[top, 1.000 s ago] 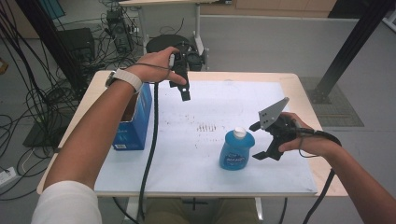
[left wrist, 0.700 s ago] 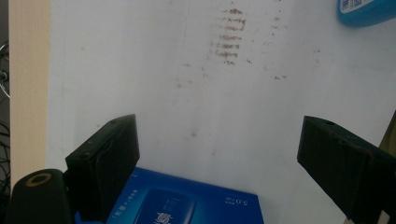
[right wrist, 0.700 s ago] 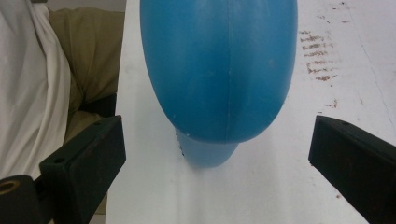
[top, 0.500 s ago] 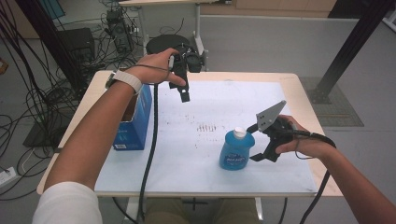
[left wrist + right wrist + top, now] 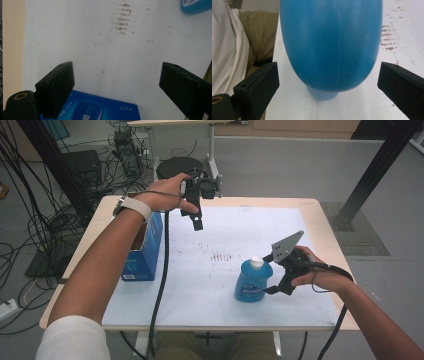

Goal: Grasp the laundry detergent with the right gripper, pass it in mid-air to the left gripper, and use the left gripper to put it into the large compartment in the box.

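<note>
The blue bottle (image 5: 253,281) stands near the surface's (image 5: 200,290) front edge, right of centre. The right gripper (image 5: 274,276), jaws apart, is lined up on it without touching; next it must advance and clamp. The left gripper (image 5: 197,220) hangs open near the far edge, above the blue box (image 5: 145,251).

The bottle (image 5: 252,281) is showing bright blue with a white cap and a darker blue label. The box (image 5: 144,251) is showing deep blue with pale lettering. The surface (image 5: 220,285) is wearing a white sheet over a tan rim, speckled with rows of reddish-brown marks (image 5: 223,256). Both grippers' fingers (image 5: 56,86) are looking matte black.
</note>
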Demonstrator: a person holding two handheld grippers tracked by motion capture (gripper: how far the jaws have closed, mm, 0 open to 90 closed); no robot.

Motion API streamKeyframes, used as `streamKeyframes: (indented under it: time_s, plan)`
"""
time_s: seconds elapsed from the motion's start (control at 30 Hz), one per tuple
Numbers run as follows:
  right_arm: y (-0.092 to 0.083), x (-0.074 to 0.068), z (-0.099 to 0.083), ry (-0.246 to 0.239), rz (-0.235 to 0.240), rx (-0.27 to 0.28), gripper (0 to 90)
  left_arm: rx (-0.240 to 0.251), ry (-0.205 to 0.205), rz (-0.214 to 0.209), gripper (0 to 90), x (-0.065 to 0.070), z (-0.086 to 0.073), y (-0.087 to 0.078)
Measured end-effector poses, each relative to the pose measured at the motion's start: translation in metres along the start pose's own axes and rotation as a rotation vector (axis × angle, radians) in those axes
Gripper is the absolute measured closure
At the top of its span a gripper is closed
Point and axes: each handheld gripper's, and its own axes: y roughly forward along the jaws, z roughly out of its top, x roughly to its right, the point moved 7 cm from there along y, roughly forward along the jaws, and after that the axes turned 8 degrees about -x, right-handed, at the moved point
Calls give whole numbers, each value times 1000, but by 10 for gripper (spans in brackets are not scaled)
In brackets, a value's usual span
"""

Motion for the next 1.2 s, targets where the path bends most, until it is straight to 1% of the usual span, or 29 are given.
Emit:
streamKeyframes:
  time_s: [0.33,0.7,1.2]
  plan:
    - [5,0,0,6,0,30,40,1,-4,-1,133,0,0,1]
    - [8,-1,-3,9,10,33,42,-2,-5,-8,133,1,2,3]
    - [7,1,-2,17,2,34,43,-4,-8,-9,133,2,1,3]
